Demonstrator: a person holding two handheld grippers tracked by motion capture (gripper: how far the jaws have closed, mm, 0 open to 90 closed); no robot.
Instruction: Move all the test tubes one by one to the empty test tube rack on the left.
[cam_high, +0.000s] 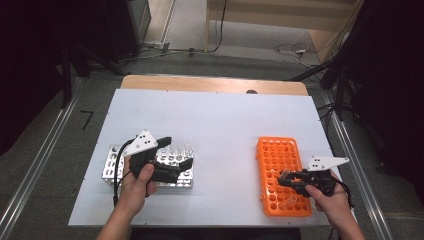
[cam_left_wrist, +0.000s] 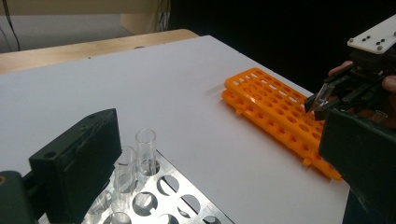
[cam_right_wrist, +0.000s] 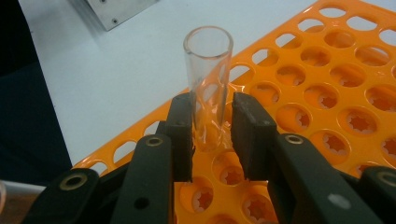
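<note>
- Jaws of the left gripper (cam_high: 175, 152) stand wide apart with nothing held, hovering over the metal rack (cam_high: 112, 162) near the table's (cam_high: 210, 115) left front edge; clear tubes (cam_left_wrist: 145, 151) stand in its holes.
- Between the racks lies open white tabletop.
- Jaws of the right gripper (cam_right_wrist: 212, 135) have closed in on a clear glass tube (cam_right_wrist: 208, 79), seemingly gripping it upright over the orange rack (cam_high: 277, 150), near its right front edge.

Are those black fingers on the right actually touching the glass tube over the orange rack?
Touching. In the right gripper view, the right gripper has both fingers pressed against the sides of the glass test tube, no gap visible, above the orange rack.
</note>
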